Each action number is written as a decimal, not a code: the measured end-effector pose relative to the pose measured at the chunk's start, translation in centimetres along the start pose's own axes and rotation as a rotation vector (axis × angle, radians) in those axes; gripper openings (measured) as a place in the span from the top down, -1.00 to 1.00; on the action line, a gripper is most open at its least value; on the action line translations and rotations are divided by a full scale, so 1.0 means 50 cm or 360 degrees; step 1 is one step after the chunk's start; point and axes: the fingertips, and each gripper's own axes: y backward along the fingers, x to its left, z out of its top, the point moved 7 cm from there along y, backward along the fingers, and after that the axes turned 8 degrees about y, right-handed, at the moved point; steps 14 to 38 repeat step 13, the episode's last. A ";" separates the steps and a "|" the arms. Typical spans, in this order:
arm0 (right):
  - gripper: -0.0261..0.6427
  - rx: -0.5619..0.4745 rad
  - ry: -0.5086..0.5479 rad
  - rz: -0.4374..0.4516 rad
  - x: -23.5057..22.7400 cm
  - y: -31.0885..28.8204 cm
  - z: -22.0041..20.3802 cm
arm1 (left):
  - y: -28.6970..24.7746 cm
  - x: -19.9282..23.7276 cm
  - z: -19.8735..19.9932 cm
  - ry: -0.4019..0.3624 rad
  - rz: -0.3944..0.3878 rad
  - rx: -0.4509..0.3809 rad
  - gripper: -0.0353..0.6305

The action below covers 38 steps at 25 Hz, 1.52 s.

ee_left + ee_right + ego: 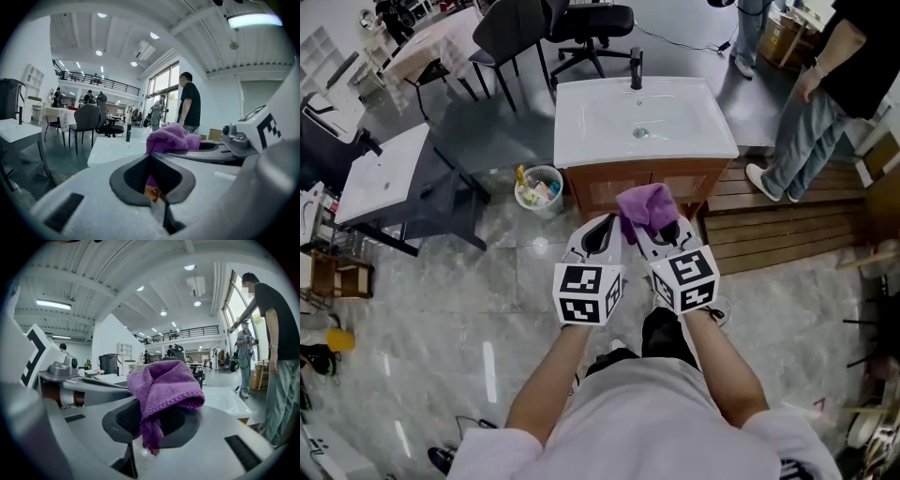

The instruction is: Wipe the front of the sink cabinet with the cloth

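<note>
Holding the cloth (164,385) bunched in my right gripper (154,423), jaws clamped on a fold; I judge it soft, light and floppy, best pinched deep. My left gripper (152,183) is closed on nothing. Cloth hangs before the sink cabinet (609,187), apparently short of its front.

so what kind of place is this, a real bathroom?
Probably an open-plan workshop or test hall, not a home bathroom: the sink cabinet stands free on a wide tiled floor, office chairs sit behind it, and a railed mezzanine runs under a high ceiling.
</note>
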 end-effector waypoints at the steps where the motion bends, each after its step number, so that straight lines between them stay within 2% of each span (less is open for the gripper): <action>1: 0.72 -0.0001 0.0007 -0.0005 0.006 0.004 0.000 | 0.006 -0.002 -0.001 -0.0007 -0.0007 -0.0004 0.88; 13: 0.72 -0.0009 0.0016 -0.0035 0.022 0.039 0.020 | 0.033 -0.037 0.009 -0.0021 -0.0071 -0.0023 0.88; 38: 0.72 -0.0009 0.0016 -0.0035 0.022 0.039 0.020 | 0.033 -0.037 0.009 -0.0021 -0.0071 -0.0023 0.88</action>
